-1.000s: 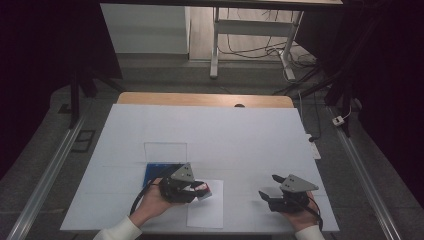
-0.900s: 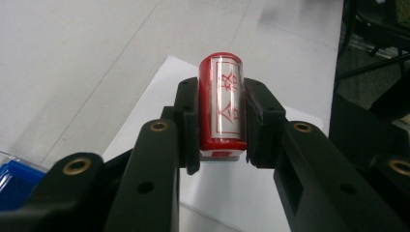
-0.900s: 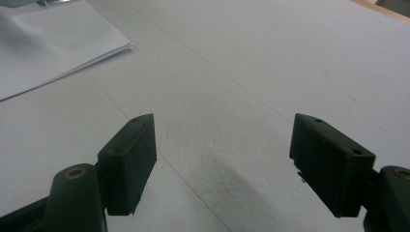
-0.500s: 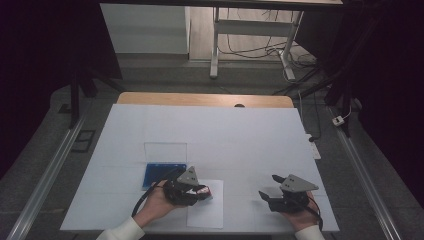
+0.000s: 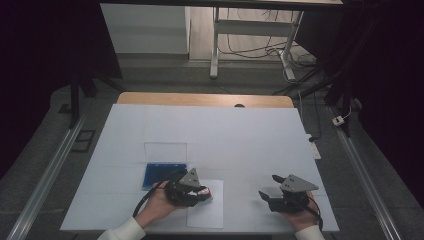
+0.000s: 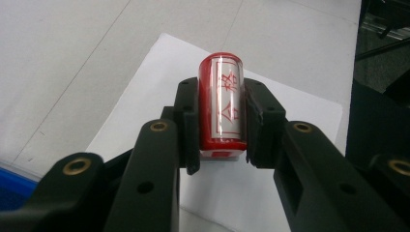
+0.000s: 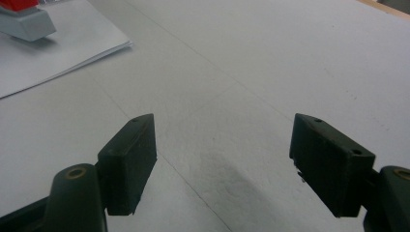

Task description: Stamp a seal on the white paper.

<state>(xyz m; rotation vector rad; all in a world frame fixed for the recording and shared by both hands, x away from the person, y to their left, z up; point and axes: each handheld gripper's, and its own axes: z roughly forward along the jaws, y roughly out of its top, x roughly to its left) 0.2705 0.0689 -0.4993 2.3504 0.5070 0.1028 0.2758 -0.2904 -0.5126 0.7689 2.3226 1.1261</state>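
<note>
Stamp (image 6: 221, 104) is sitting clamped between left gripper (image 6: 220, 123) fingers over the paper (image 6: 232, 193); pressing squarely is advisable. Right gripper (image 7: 222, 159) fingers are standing apart.

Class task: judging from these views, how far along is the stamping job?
Done: the stamp is picked up, clamped in the left gripper. In hand: it is held over the paper, beside the blue pad. No print shows on the paper's visible part, so the stamping looks left to do. The right gripper is open, idle above the table.

dim room | table evenly lit | soft shadows | close-ups slightly blurred
</note>
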